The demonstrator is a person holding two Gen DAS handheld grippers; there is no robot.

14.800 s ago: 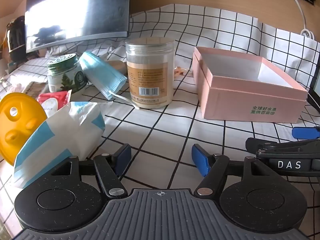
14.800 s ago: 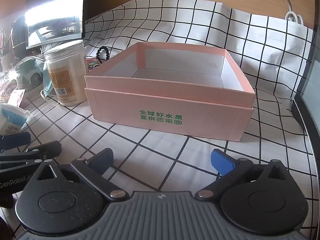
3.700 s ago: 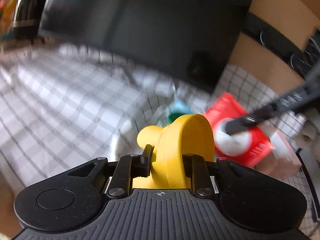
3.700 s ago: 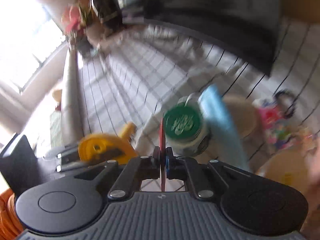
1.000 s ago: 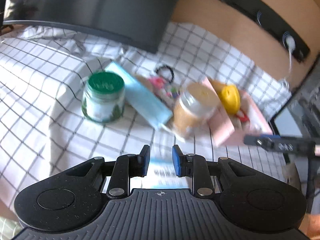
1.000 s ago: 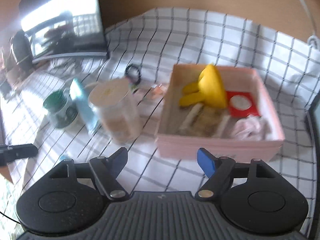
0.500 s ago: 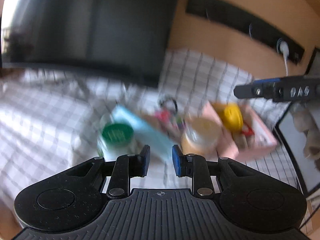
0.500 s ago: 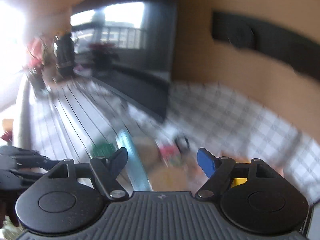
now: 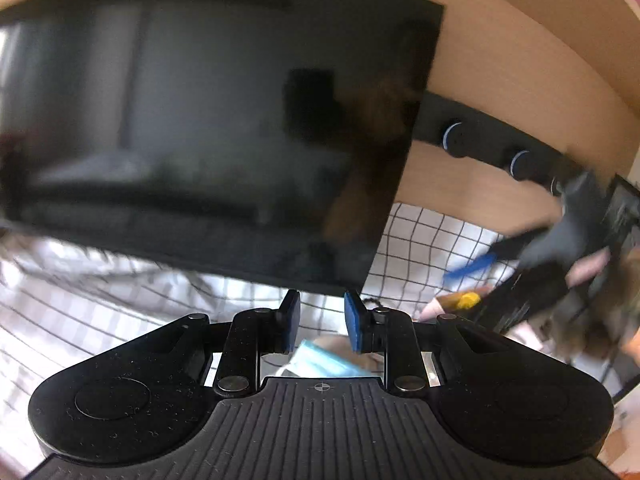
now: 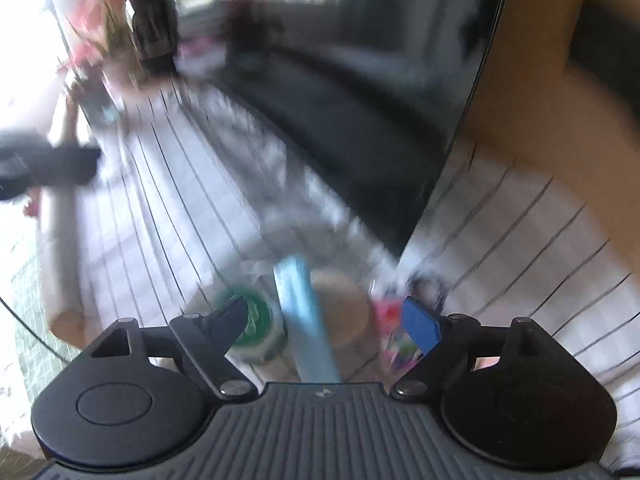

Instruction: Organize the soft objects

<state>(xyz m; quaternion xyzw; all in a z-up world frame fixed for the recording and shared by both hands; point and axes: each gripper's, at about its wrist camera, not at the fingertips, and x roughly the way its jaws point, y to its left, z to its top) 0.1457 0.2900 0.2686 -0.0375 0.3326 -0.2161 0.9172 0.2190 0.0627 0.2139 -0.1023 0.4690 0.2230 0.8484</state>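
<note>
Both claws are hanging in the air above the checked counter (image 9: 424, 240), and both views are smeared by motion. The left claw (image 9: 318, 326) is empty, its blue pads standing a narrow gap apart with nothing between them; it is aimed mostly at the dark monitor (image 9: 208, 120), with the light-blue face mask (image 9: 324, 362) lying just below its tips. The right claw (image 10: 326, 324) is spread wide and also empty, and in its view the face mask (image 10: 306, 320) is lying directly ahead between the green-lidded jar (image 10: 250, 320) on its left and a tan round lid (image 10: 342, 308) on its right, just in front of the monitor's lower corner. The mask looks like the next soft thing to collect. The risk lies in how tightly it is flanked: a wide claw dropping fast could strike the jar beside the mask and knock it over, or pinch only a thin fold so that the limp mask slips free, or drags its ear loop across the neighbouring clutter.
</note>
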